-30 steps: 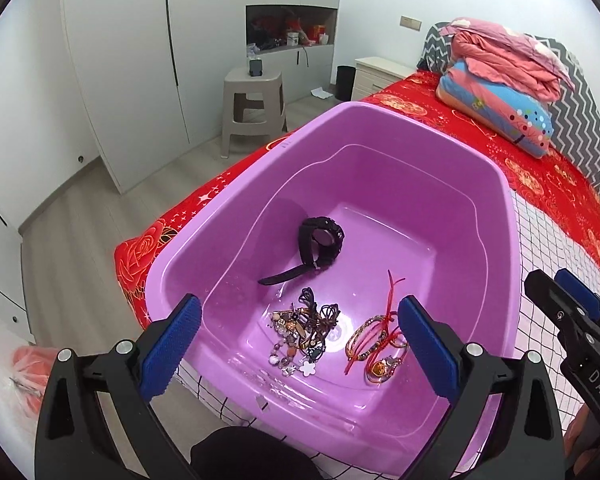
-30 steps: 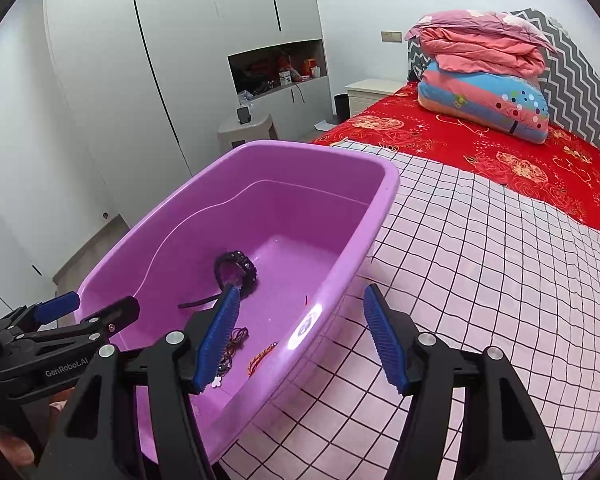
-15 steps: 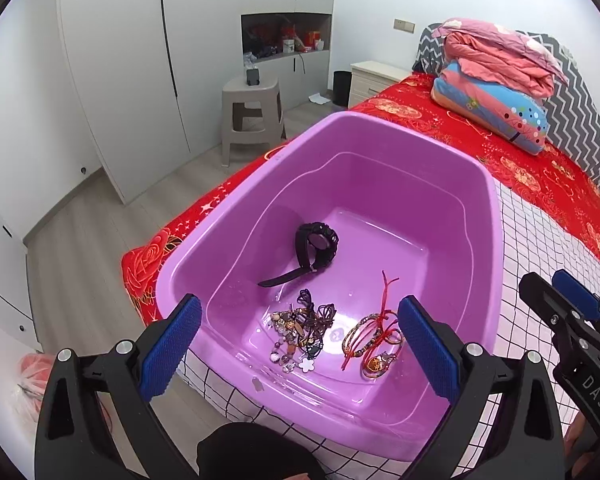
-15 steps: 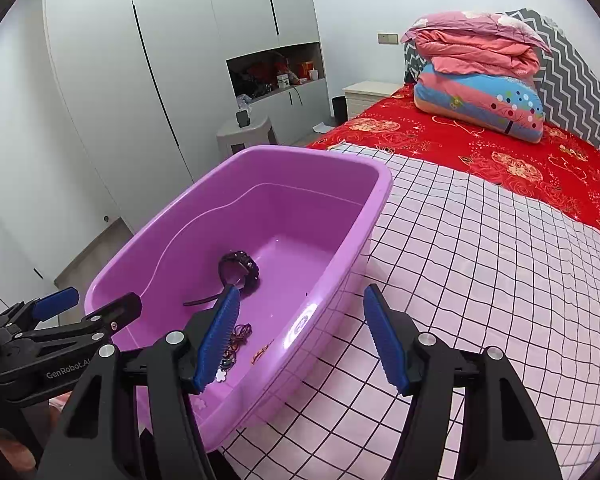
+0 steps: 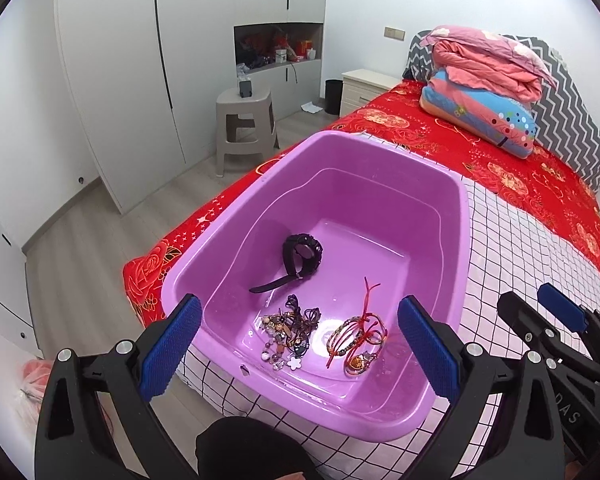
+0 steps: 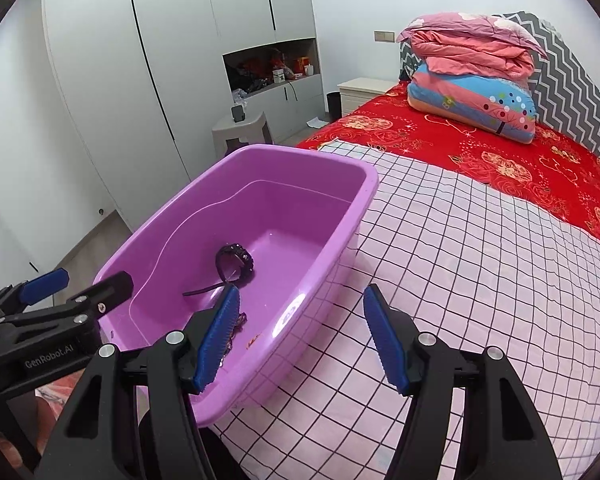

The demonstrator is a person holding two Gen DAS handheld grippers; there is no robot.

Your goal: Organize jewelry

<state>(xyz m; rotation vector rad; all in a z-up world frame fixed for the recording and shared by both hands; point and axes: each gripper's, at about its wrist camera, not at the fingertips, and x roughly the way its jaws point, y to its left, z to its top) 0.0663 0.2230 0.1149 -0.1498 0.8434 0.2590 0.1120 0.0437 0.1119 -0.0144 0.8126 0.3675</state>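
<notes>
Left tool (image 5: 298, 346) hangs open and empty above the near end of the purple tub (image 5: 458, 240); right tool (image 6: 300, 338) open too, nothing between its pads, straddling the tub's right wall over the checked blanket (image 6: 480, 280); both clear of the jewelry.

Inside the tub, near end: a beaded charm tangle (image 5: 288, 338) just beside a red-cord bracelet bundle (image 5: 358, 338); the black watch (image 5: 302, 256) sits toward the middle, strap trailing to the left.

Likely risks: the two piles lie close, so a wide pinch could drag both, or snag a cord and lift a clump rather than one piece; thin cords may slip from flat pads; the tools are near each other and could collide above the tub; the tub rests at the bed's left edge on soft bedding, so a push on its wall could tip or slide it toward the floor (image 5: 84, 264).
</notes>
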